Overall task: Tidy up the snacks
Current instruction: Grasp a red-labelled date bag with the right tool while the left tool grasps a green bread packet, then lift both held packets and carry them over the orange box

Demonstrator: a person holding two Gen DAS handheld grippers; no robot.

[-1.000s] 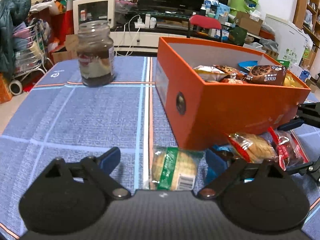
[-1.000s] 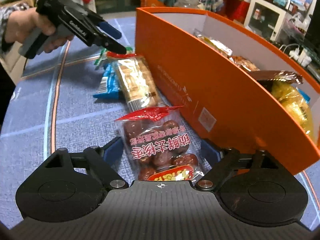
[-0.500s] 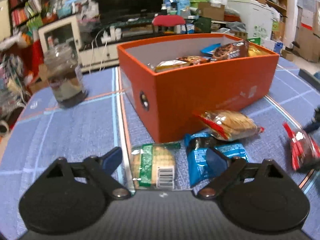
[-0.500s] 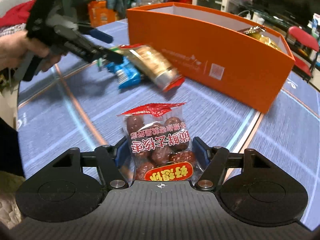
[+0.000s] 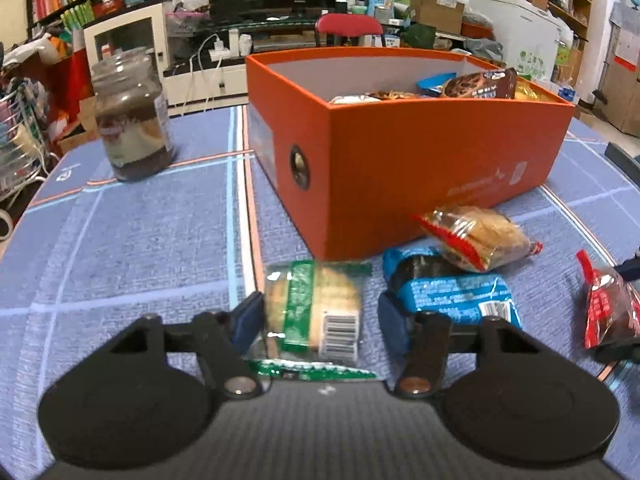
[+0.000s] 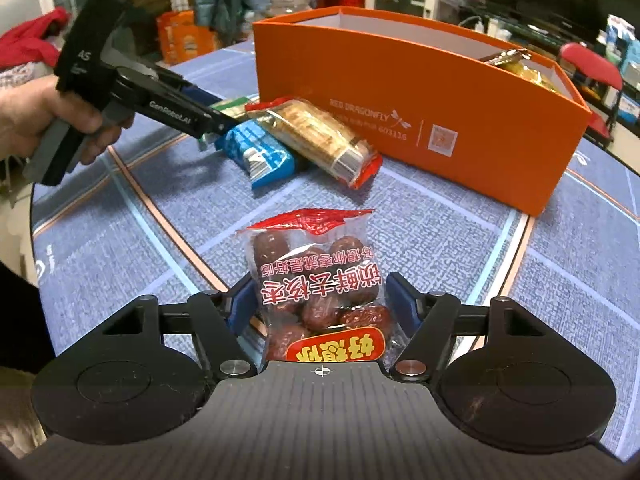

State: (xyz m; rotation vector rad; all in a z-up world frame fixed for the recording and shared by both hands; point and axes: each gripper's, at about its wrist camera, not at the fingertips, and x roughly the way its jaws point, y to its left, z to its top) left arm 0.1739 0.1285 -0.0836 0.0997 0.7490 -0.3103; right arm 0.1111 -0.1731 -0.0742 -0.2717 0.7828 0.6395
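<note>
My left gripper (image 5: 316,316) has just been narrowing around the green-wrapped biscuit (image 5: 314,306); the left pad touches the wrapper, while the right pad seems a shade off it, so I judge the grip not yet firm. The packet lies on the blue tablecloth (image 5: 132,240), its long axis running away from me along the fingers, and the orange box (image 5: 400,168) stands straight ahead, just beyond it. My right gripper (image 6: 320,304) has also been closing, and now holds the bag of red dates (image 6: 316,280) between its pads, with the box ahead and to the right, well apart. Counting: one box already holding several snacks, four packets outside it, namely the green one, the dates, one blue-wrapped bar (image 5: 452,288) and one red-ended cracker pack (image 5: 480,236) leaning across it, plus one glass jar (image 5: 132,120). The left gripper is nearer the box.
</note>
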